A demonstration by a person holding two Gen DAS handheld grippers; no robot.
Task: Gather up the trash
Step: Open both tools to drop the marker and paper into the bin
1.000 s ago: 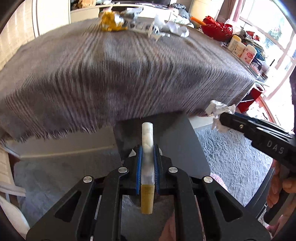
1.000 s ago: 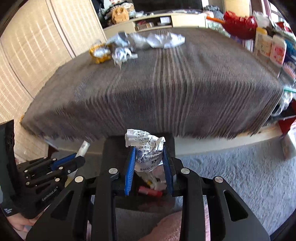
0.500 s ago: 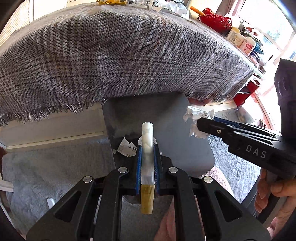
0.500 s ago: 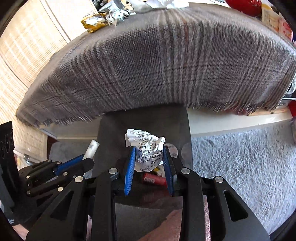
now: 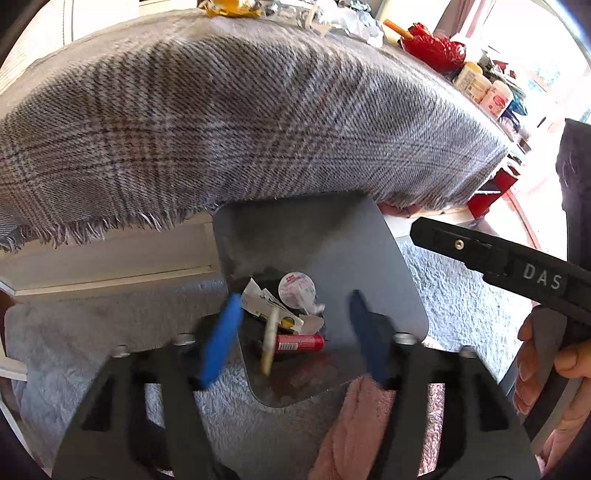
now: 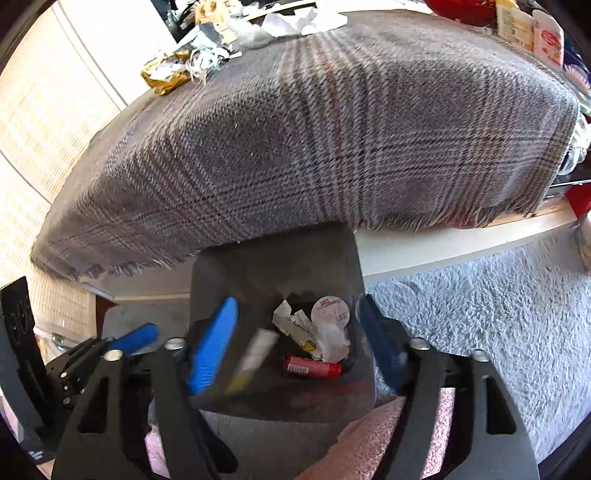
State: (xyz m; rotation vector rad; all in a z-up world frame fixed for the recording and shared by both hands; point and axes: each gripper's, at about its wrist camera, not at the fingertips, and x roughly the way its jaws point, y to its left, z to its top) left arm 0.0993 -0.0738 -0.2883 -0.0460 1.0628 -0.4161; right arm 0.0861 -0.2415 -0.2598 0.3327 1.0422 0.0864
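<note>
Both grippers hang over a dark grey trash bin [image 5: 314, 225] [image 6: 273, 258] at the table's near edge. My left gripper [image 5: 293, 334] has its jaws opening with nothing pressed between them. Below it a white tube with a yellow cap [image 5: 269, 341] drops into the bin, blurred in the right wrist view [image 6: 255, 354]. My right gripper [image 6: 295, 345] is opening too. The crumpled printed paper [image 6: 332, 341] lies in the bin beside a red tube [image 6: 312, 367] and a round lid [image 6: 330, 310]. On the far tabletop remain a yellow wrapper [image 6: 166, 74] and white paper [image 6: 291, 22].
A grey plaid cloth [image 5: 240, 122] covers the table and hangs fringed over the bin's back. A red basket [image 5: 432, 48] and bottles [image 5: 484, 88] stand at the table's right. Pale shaggy carpet [image 6: 480, 314] surrounds the bin. A hand [image 5: 546, 369] holds the right gripper's handle.
Both grippers went from shut to open. The tube left the left pads and the crumpled paper left the right pads, and both dropped into the bin. Both hands sank slightly.
</note>
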